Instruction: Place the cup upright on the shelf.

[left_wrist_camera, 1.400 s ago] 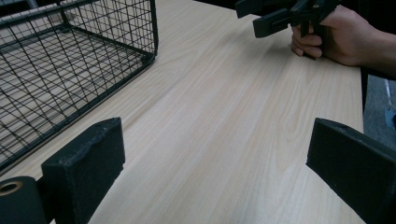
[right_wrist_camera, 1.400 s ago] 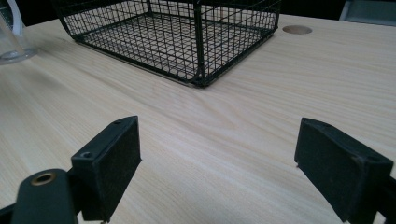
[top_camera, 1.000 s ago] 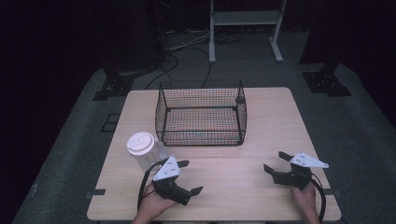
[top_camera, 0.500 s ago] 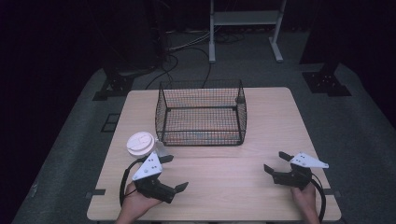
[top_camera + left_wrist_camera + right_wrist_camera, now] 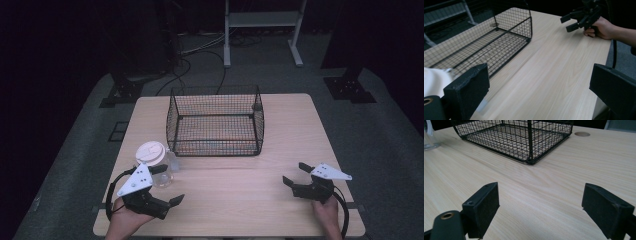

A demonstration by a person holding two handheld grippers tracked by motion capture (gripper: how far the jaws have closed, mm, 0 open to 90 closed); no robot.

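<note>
A clear plastic cup with a white lid stands on the wooden table, near the front left corner of a black wire basket. My left gripper is open just in front of the cup, and its far finger is close beside the cup. Nothing is between the jaws. In the left gripper view the white lid lies outside the left jaw, and the left gripper stands wide open. My right gripper is open and empty at the front right. The right gripper faces the basket.
The basket is empty and sits mid-table toward the back. The cup shows at the far left of the right gripper view, and a round hole marks the table beyond the basket. Bare wood lies between the grippers. The floor around is dark, with cables.
My left gripper has moved left and a little upward toward the table's front left corner, still open. The cup, basket and right gripper have stayed where they were.
</note>
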